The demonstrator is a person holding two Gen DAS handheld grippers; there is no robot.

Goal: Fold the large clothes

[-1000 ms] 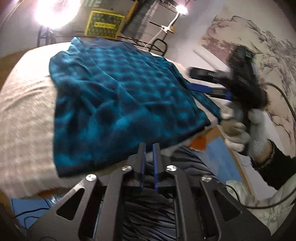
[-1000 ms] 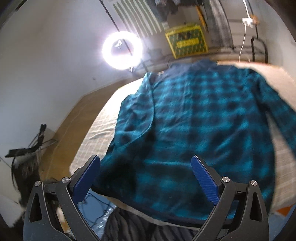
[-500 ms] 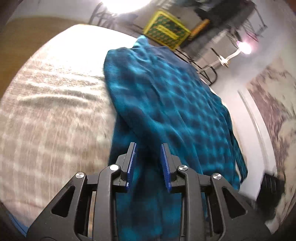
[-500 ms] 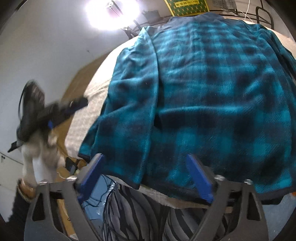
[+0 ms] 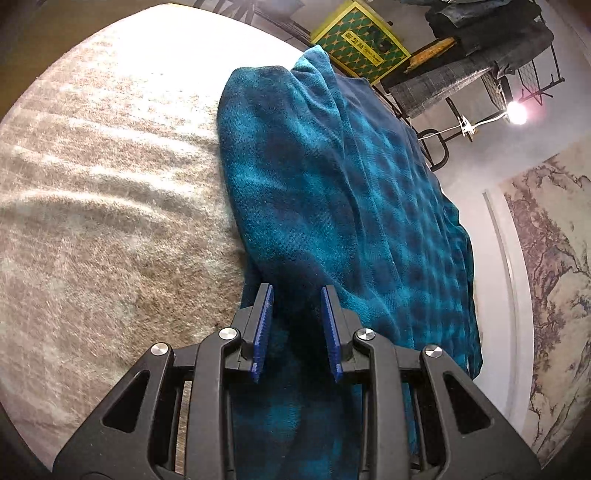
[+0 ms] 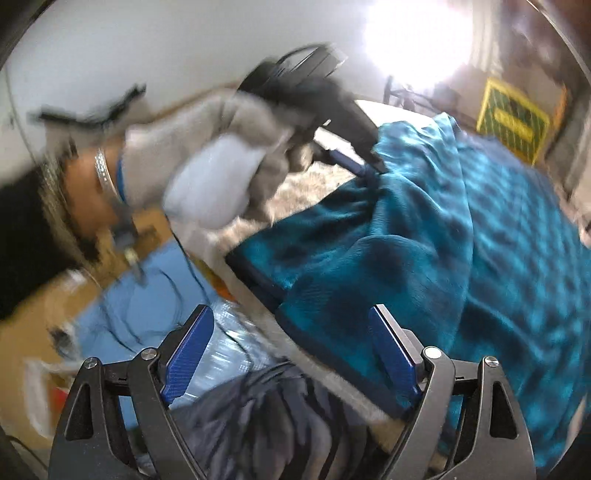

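A large teal plaid shirt (image 5: 332,184) lies spread on a beige bed cover (image 5: 110,184). My left gripper (image 5: 296,288) points down onto the shirt's left side by the sleeve fold. Its jaws stand narrowly apart, with fabric under the gap and no visible pinch. From the right wrist view, the left gripper (image 6: 364,168) touches the shirt (image 6: 461,240) at a wrinkled edge, carried by a gloved hand (image 6: 221,177). My right gripper (image 6: 291,310) hovers wide open at the near hem corner, and the dark hem edge runs between its fingers untouched.
A grey striped cloth (image 6: 277,406) sits below the bed's near edge, beside a blue mat (image 6: 147,295) on the floor. Behind the bed stand a yellow box (image 5: 360,35), a clothes rack (image 5: 480,55) and a clip lamp (image 5: 517,112). A bright light (image 6: 417,40) glares.
The left gripper moved from the bed's foot onto the shirt's left side, and its jaws widened slightly. The right gripper swung left and rolled toward the hem corner, so the left hand entered its view.
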